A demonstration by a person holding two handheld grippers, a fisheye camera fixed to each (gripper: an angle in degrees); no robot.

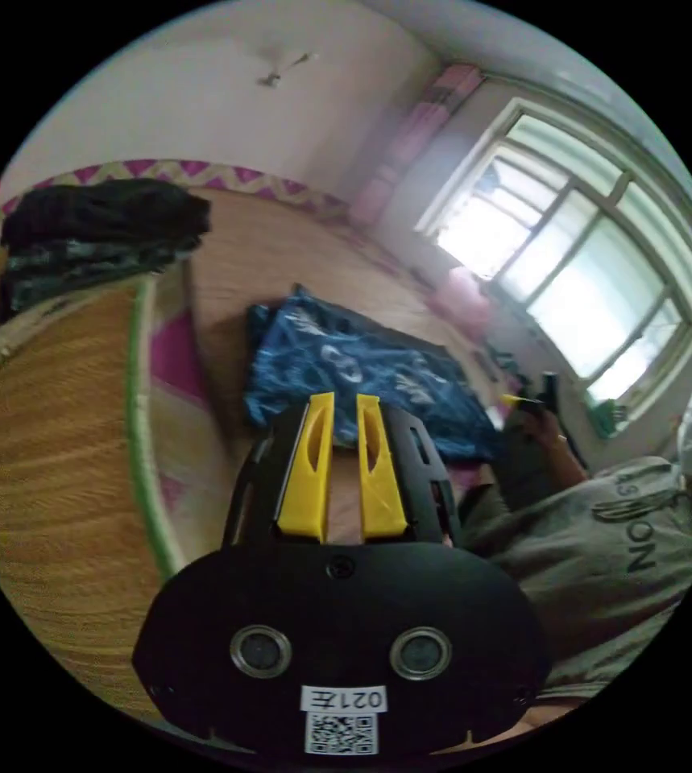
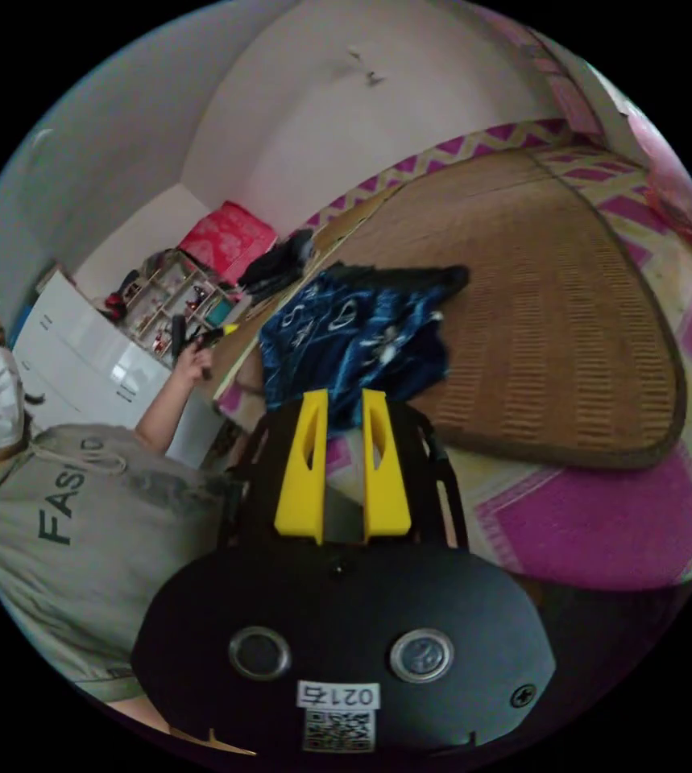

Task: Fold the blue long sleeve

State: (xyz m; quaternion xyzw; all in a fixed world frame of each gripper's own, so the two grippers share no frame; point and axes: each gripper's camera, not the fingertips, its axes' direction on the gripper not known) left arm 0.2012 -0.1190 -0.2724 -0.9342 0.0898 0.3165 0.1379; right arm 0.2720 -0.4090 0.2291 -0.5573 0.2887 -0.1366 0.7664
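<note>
The blue long sleeve (image 1: 362, 370) with white print lies bunched on a woven mat (image 1: 47, 451) on the bed. My left gripper (image 1: 346, 400) hovers short of its near edge, yellow jaws close together with nothing between them. In the right gripper view the blue long sleeve (image 2: 354, 330) lies past my right gripper (image 2: 344, 396), whose jaws are likewise drawn together and empty. A hand holds the right gripper (image 1: 527, 398) beyond the garment. The left gripper (image 2: 200, 338) is held up in the other hand.
A stack of dark folded clothes (image 1: 96, 233) sits at the mat's far corner. A person in a grey sweatshirt (image 1: 603, 547) sits beside the bed. A bright window (image 1: 579, 266), a white cabinet (image 2: 88, 354), a cluttered shelf (image 2: 176, 298) and a pink patterned sheet (image 2: 603, 515) surround it.
</note>
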